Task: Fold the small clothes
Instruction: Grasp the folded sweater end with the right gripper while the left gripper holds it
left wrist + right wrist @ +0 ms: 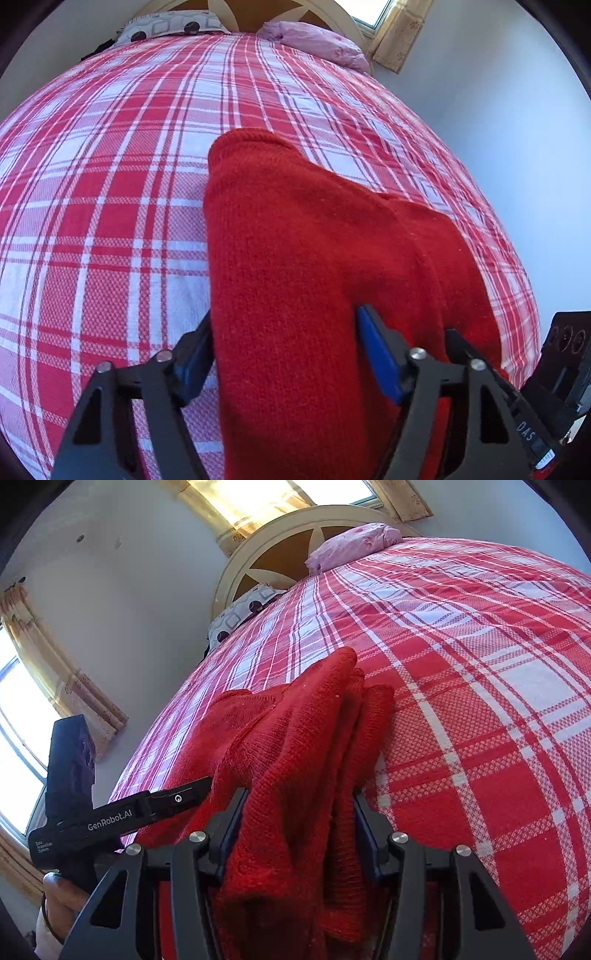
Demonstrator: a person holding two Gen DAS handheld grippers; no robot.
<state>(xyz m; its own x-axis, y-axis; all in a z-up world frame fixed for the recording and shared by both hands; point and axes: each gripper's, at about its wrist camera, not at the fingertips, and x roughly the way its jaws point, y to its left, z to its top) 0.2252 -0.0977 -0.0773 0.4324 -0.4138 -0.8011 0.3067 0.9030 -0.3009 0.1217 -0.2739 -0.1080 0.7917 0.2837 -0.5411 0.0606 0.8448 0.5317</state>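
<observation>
The red knit garment (314, 266) lies on the plaid bed (110, 184), near edge. The left hand-held gripper (284, 350) straddles a wide band of it; the right hand-held gripper (299, 823) pinches a bunched wad. Best to keep both grips level and carry the edge over evenly, I judge. The garment's near part and its true outline are hidden under the grippers.

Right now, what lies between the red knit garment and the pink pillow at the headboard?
Only bare plaid bedspread between the red knit garment and the pink pillow, clearest in the left wrist view.
</observation>
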